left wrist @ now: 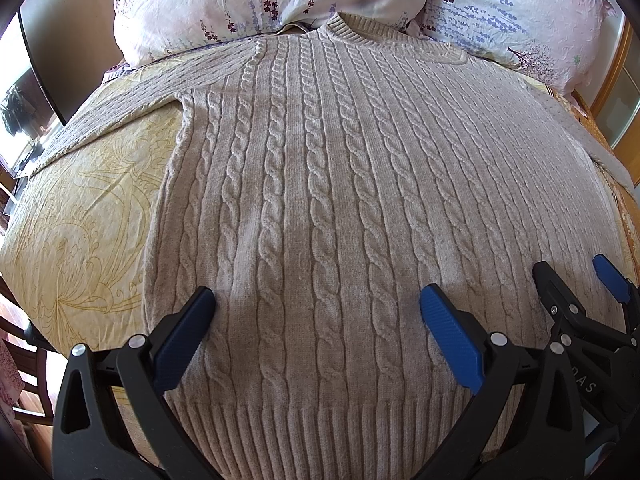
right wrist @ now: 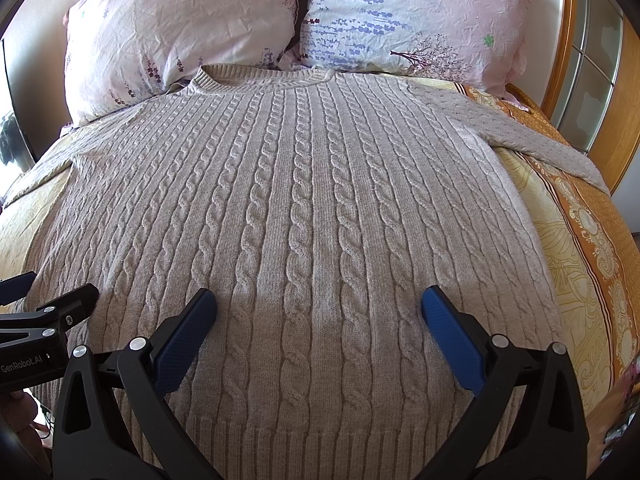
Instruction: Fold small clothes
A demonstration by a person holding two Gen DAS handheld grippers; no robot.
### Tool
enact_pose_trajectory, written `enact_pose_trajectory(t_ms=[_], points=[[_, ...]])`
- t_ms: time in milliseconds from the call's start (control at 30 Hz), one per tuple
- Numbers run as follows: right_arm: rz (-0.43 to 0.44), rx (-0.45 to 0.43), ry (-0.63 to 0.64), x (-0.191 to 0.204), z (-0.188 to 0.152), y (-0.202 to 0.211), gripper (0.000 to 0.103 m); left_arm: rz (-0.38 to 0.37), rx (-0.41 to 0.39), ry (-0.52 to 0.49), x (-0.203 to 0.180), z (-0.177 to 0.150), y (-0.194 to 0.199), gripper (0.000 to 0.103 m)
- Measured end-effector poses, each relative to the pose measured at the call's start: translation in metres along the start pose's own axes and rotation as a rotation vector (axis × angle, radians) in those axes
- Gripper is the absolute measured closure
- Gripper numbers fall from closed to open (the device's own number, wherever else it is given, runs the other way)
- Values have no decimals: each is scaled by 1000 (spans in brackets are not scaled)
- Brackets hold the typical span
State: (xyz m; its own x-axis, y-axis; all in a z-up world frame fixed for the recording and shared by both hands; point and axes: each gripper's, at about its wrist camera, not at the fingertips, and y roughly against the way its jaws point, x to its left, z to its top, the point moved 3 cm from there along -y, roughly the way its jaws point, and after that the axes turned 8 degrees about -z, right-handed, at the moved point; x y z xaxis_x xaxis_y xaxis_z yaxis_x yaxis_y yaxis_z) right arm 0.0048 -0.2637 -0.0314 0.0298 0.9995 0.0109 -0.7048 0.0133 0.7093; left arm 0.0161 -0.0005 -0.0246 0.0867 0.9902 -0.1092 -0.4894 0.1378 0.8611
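We see the beige cable-knit sweater (left wrist: pixel 320 184) lying flat on the yellow patterned bedspread (left wrist: pixel 88 200), its long axis running from ribbed hem nearest us to collar at the floral pillows (right wrist: pixel 180 28). Our left gripper (left wrist: pixel 318 320) and right gripper (right wrist: pixel 320 320) hover spread wide above the hem, grasping nothing.

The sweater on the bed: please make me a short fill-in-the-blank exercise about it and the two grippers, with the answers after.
1. The beige sweater lies spread flat, its collar pointing toward the two ____.
2. Its body is knitted in vertical ____ patterns.
3. The left gripper and the right gripper both have their jaws ____, holding nothing.
4. Both grippers hover over the end of the sweater nearest its ribbed ____.

Answers: pillows; cable; open; hem
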Motion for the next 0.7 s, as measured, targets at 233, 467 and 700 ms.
enact_pose_trajectory(t_ms=[233, 467, 700], points=[[4, 7, 9, 0, -1, -2, 1, 0, 0, 0, 0, 0, 0, 2], [27, 23, 29, 1, 0, -3, 1, 4, 4, 4, 3, -2, 1, 2], [63, 59, 72, -1, 1, -4, 1, 23, -13, -14, 0, 0, 2, 2]])
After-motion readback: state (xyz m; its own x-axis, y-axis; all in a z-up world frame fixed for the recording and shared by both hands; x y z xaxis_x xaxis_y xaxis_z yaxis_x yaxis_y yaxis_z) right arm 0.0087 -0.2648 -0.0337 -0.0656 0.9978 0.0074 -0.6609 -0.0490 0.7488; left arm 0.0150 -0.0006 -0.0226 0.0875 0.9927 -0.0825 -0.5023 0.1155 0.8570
